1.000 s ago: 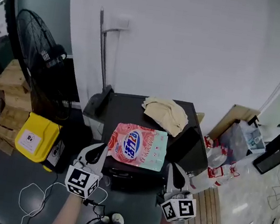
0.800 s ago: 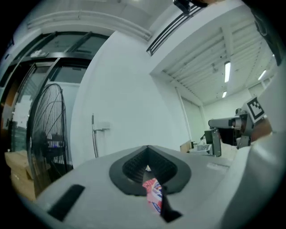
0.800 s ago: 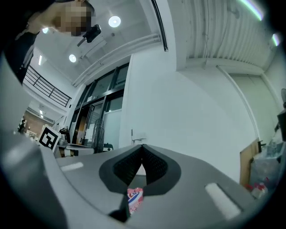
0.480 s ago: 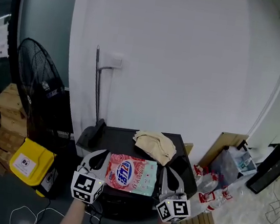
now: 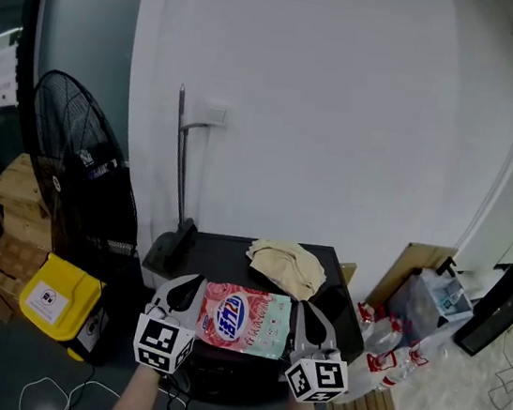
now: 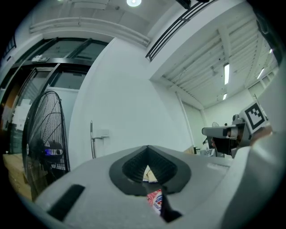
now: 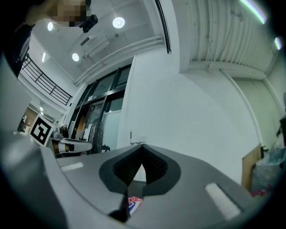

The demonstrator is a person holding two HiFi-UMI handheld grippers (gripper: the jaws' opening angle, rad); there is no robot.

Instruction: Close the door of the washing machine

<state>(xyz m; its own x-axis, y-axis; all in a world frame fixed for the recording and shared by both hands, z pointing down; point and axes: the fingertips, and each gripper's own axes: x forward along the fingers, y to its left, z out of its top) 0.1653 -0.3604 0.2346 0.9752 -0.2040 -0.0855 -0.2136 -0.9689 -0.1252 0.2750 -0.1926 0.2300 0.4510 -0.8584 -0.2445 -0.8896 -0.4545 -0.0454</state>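
Left gripper [image 5: 186, 286]: clenched, empty, at the front edge of the washing machine [image 5: 221, 251].
Right gripper [image 5: 306, 312]: clenched too, nothing in it.
Door [image 5: 348, 318]: looks open at the machine's front right, half hidden.
Risk: I'm high here, so my push could shove the detergent bag [image 5: 245, 319] on top instead.

1. A pink-and-teal detergent bag [image 5: 245, 319] is lying flat, just in front of a crumpled beige cloth [image 5: 287, 264].
2. A black pedestal fan [image 5: 75, 183] is standing at left, a yellow case [image 5: 60, 302] sitting below it.
3. A metal pipe [image 5: 181, 165] is rising along the white wall [image 5: 345, 117].
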